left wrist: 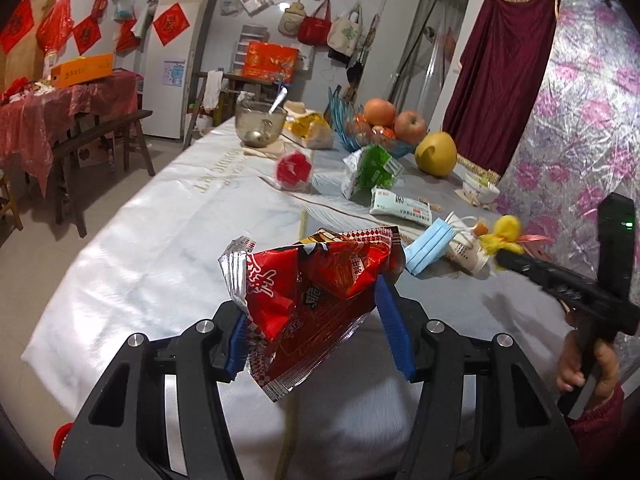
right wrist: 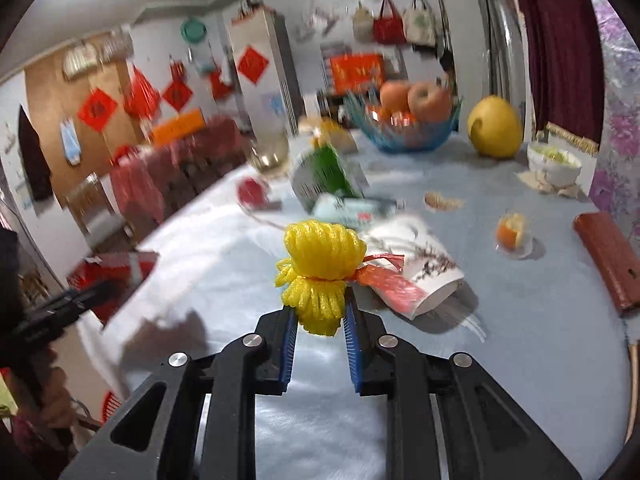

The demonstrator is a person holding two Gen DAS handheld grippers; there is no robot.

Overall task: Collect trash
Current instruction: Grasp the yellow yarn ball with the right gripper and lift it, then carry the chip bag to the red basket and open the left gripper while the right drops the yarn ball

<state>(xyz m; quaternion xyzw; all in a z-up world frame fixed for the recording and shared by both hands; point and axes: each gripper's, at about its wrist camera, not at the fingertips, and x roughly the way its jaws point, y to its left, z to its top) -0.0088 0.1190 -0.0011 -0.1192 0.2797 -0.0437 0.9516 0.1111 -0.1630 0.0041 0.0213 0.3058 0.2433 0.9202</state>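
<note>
Trash hung in both grippers above the desk (left wrist: 120,248): the left gripper (left wrist: 316,320) pinched a crumpled red snack wrapper (left wrist: 308,304), and the right gripper (right wrist: 320,320) clamped a yellow foam net (right wrist: 320,268). Just beyond the net lay a tipped paper cup (right wrist: 424,272); farther off stood a fruit bowl (right wrist: 404,136).

A lived-in home dining room. A long bench (left wrist: 160,208) under a pale cloth carries a blue fruit bowl (left wrist: 360,136) of apples, a pomelo (left wrist: 436,154) and a glass mixing bowl (left wrist: 260,124). On the far wall hang tote bags (left wrist: 320,24) and red paper decorations (left wrist: 171,24), beside a white fridge (left wrist: 176,80).
</note>
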